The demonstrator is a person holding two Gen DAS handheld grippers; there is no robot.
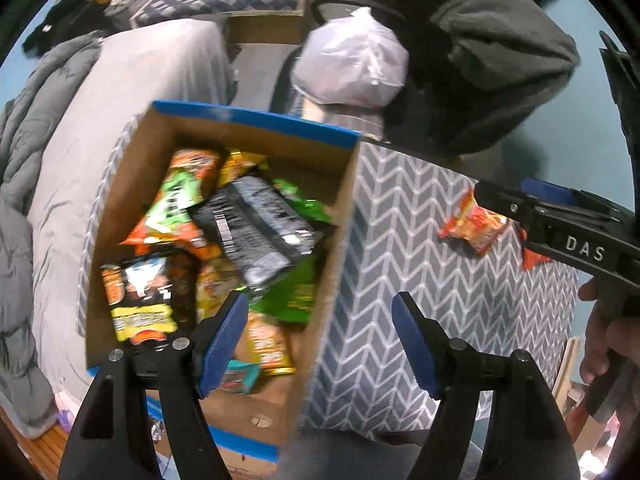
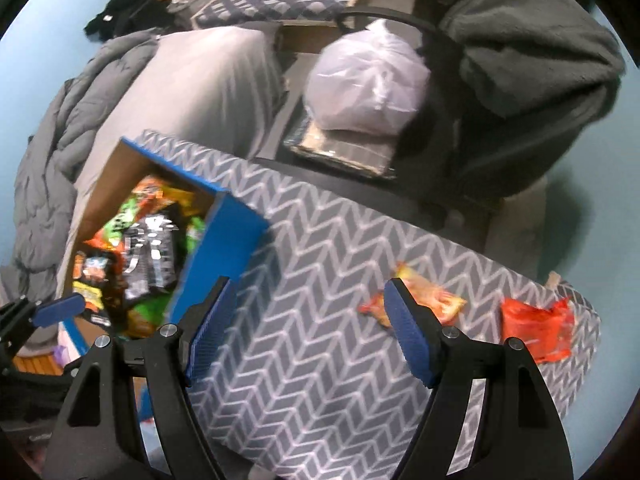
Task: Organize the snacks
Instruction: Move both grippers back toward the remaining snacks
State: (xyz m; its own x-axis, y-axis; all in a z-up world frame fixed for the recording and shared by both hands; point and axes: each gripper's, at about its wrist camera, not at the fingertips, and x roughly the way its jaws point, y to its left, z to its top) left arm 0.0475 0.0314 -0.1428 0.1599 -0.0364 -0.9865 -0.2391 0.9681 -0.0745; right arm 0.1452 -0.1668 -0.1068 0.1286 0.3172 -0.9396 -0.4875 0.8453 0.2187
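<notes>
Both claws spread, empty – left gripper over snack box, right gripper over patterned surface near orange packet.

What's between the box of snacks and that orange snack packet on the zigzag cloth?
Nothing: just bare zigzag cloth lies between the box and the orange packet. The right wrist view shows it best.

The cardboard box is brown with a blue rim, its snack packets orange, green, black and yellow. At three o'clock, a grey-and-white chevron cloth bears an orange packet and a red one (gripper pads blue).
</notes>
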